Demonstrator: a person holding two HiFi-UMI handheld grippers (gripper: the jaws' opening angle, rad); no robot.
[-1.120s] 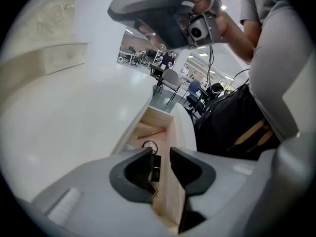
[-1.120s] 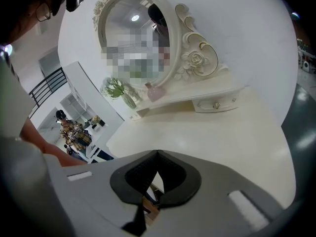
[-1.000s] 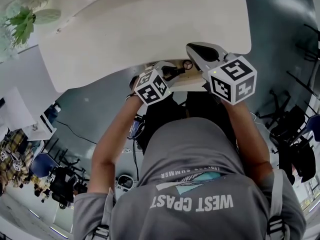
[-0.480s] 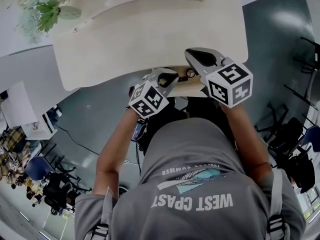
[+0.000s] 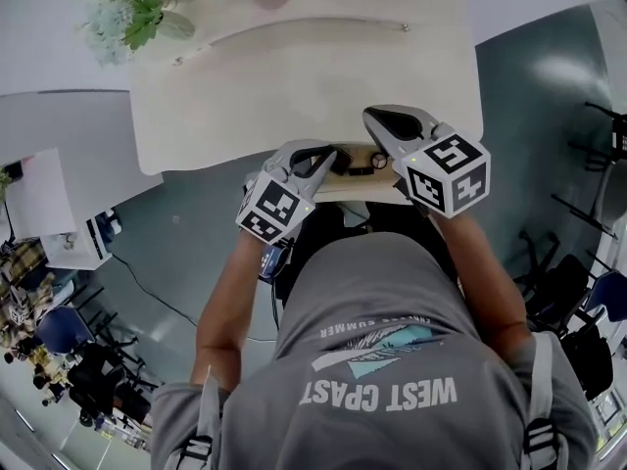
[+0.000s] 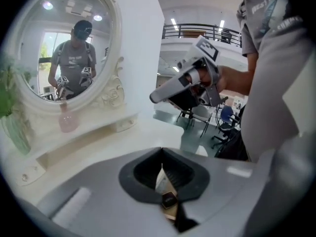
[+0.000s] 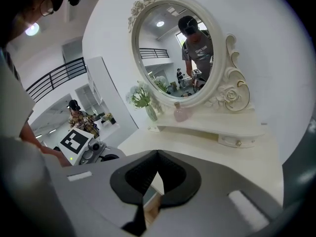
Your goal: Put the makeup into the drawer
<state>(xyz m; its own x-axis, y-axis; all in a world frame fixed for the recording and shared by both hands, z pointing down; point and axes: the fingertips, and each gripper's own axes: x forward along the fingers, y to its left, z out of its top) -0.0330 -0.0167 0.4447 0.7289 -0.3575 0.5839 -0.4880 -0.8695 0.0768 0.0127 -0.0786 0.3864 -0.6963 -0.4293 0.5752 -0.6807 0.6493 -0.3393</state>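
The open drawer point(image 5: 358, 182) juts from under the white dressing table point(image 5: 294, 76), below both grippers. Small makeup items lie in it: a round one point(image 5: 378, 161) and a dark one point(image 5: 345, 161). My left gripper point(image 5: 333, 155) hangs above the drawer's left part, shut and empty; in the left gripper view its jaws point(image 6: 160, 153) meet, with a small dark item point(image 6: 169, 200) in the drawer seen through the gap beneath them. My right gripper point(image 5: 374, 116) is higher, over the table's front edge, also shut with nothing in it point(image 7: 157, 153).
An oval mirror point(image 7: 173, 48) stands at the back of the table, with a pink bottle point(image 7: 180, 112) and a vase of flowers point(image 7: 143, 100) on the raised shelf. A small shelf drawer has a knob point(image 7: 238, 143). Chairs point(image 5: 573, 262) and the person's body crowd the near side.
Both grippers have risen from the drawer, the left one more. The head view has shifted, so more of the table's back with the flowers and bottle shows.
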